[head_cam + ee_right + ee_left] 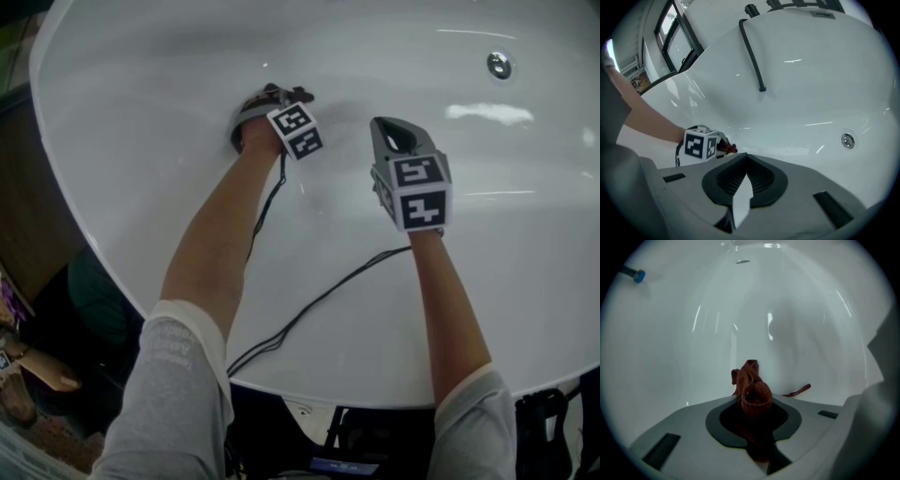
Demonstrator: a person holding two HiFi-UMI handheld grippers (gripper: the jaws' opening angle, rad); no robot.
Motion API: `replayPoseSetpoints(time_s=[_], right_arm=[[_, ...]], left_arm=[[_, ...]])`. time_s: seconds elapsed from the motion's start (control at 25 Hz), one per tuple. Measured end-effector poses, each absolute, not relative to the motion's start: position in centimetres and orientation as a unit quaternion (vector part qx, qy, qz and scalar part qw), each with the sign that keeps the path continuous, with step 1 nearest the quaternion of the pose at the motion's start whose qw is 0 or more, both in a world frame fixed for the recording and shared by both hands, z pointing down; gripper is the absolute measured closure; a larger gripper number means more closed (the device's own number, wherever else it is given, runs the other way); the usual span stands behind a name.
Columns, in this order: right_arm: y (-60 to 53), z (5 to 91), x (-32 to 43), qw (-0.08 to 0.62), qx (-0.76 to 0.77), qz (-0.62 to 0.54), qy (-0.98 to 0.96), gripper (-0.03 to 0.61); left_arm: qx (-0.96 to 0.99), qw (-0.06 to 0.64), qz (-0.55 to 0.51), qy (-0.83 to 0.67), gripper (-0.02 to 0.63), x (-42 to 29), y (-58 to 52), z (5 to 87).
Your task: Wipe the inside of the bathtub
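Observation:
A white bathtub (169,169) fills the head view. My left gripper (274,101) reaches down against its inner wall at upper centre and is shut on a crumpled red-brown knitted cloth (749,377), which bunches up out of the jaws (754,403); a thin strand of it trails to the right. The cloth (727,149) also shows beside the left gripper's marker cube (700,144). My right gripper (390,129) hovers to the right of the left one, over the tub floor. Its jaws (744,157) are shut with nothing between them.
A round chrome overflow fitting (499,65) sits on the tub wall at upper right. Black cables (309,305) run from the grippers over the near rim. A black hose (752,47) hangs over the far rim. A blue-tipped rod (636,275) juts in at upper left.

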State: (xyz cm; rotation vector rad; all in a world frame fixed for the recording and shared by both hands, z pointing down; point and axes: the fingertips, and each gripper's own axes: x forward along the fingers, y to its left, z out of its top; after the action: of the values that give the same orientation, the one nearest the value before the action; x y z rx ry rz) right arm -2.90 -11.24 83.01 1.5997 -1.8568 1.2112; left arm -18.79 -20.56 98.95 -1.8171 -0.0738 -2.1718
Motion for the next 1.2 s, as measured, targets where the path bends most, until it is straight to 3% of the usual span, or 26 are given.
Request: replayPoseSetpoints(time_s=[0.28,0.8,0.96,1.2], right_arm=[[-10.6,82.8,-2.3,0.202,0.571,0.435,-0.666,0.570],[-11.2,77.7,-2.2,0.194,0.573,0.418,-0.678,0.570],[-11.0,76.0,-3.3,0.195,0.568,0.411,-0.686,0.570],[-11.0,74.5,-4.3,0.189,0.569,0.402,-0.692,0.570]], left_arm=[[-0.589,0.176,-0.788,-0.040,0.532,-17.8,-25.6,97.6],[-0.509,0.108,-0.831,-0.194,0.534,-24.9,-9.1,95.5],[-0.525,0.103,-0.833,-0.142,0.534,-24.6,-13.5,94.2],[-0.527,0.161,-0.831,-0.068,0.534,-22.6,-25.3,90.3]])
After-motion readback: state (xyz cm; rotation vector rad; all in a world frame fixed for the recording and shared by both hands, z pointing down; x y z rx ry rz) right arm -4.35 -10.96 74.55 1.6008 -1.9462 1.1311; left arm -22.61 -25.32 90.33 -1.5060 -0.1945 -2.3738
